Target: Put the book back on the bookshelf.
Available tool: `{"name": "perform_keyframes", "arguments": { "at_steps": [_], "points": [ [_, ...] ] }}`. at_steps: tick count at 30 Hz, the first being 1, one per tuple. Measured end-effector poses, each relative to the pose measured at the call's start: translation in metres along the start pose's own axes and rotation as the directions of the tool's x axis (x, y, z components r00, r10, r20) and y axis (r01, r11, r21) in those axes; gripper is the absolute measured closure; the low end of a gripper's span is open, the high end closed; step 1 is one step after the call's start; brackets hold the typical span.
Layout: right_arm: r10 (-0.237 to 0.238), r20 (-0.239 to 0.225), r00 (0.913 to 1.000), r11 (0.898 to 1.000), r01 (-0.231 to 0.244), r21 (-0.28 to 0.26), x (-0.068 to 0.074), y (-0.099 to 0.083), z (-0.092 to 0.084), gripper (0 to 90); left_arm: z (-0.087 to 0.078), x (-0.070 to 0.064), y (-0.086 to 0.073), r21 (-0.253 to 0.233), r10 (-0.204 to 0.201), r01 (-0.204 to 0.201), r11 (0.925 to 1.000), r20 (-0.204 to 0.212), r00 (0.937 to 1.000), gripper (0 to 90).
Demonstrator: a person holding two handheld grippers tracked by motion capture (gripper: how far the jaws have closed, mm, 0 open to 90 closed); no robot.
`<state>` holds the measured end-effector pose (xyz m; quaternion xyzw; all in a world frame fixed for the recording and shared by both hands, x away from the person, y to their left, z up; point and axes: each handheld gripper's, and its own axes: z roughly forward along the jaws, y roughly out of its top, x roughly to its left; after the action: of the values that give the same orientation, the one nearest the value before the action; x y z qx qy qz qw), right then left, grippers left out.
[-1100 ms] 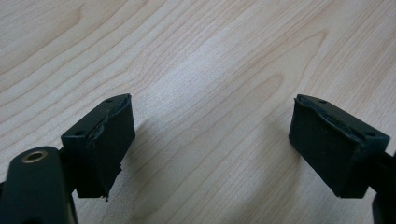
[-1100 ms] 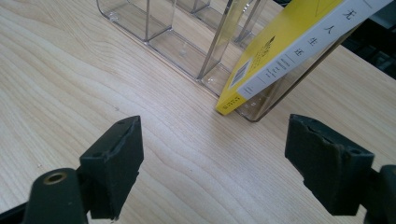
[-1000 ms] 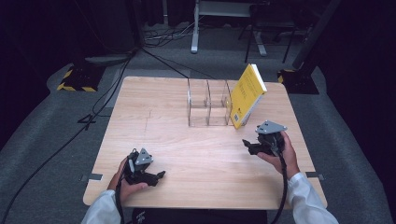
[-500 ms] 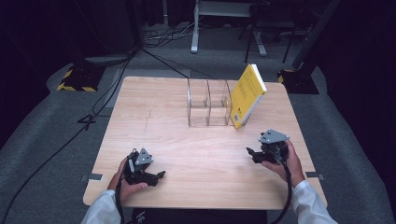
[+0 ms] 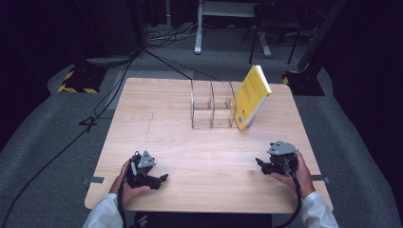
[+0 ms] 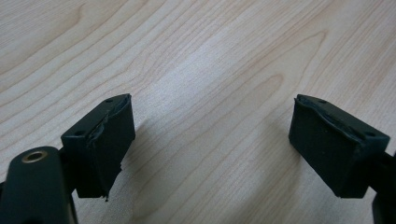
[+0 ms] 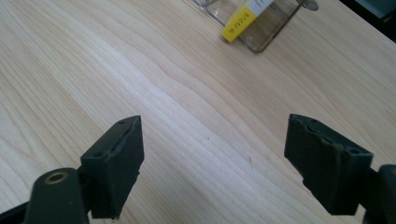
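Note:
A yellow book (image 5: 252, 97) leans tilted in the right end of a clear plastic divider rack (image 5: 212, 105) at the middle-back of the wooden table (image 5: 204, 156). Its lower corner (image 7: 238, 23) and the rack (image 7: 266, 25) appear at the top of the right gripper view. My left gripper (image 5: 159, 180) rests low at the front left, jaws wide apart over bare wood (image 6: 210, 154), nothing between them. My right gripper (image 5: 260, 165) is held near the front right, pointing left, open and empty (image 7: 212, 172).
Beyond the table's far edge are black cables (image 5: 157, 52) on grey carpet, a yellow-and-black striped base (image 5: 76, 80) at the left and a metal stand (image 5: 199, 28). A dark base (image 5: 304, 80) stands at the back right corner.
My right hand has drawn back from near the book toward the front edge of the table and sunk lower. The left hand has kept still.

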<state>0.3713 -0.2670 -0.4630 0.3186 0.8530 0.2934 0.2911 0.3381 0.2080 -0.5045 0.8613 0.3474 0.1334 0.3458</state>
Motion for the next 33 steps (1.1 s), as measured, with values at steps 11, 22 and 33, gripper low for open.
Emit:
{"name": "perform_keyframes", "arguments": {
  "at_steps": [11,22,33],
  "points": [
    [0.009,0.001,1.0,1.0,-0.009,0.012,0.003,-0.025,-0.004,20.6,0.0,0.0,0.0,-0.001,0.0,0.0,1.0,0.0,1.0,15.0],
    [0.051,-0.002,0.9987,0.999,-0.051,0.018,0.002,-0.051,-0.01,20.8,0.0,0.0,0.0,-0.001,-0.001,0.001,1.0,0.0,1.0,15.0],
    [0.223,-0.002,0.9749,0.974,-0.223,-0.037,-0.01,-0.084,-0.02,19.7,0.0,0.0,0.0,0.001,0.004,-0.004,1.0,-0.003,1.0,15.0]
  ]
}}
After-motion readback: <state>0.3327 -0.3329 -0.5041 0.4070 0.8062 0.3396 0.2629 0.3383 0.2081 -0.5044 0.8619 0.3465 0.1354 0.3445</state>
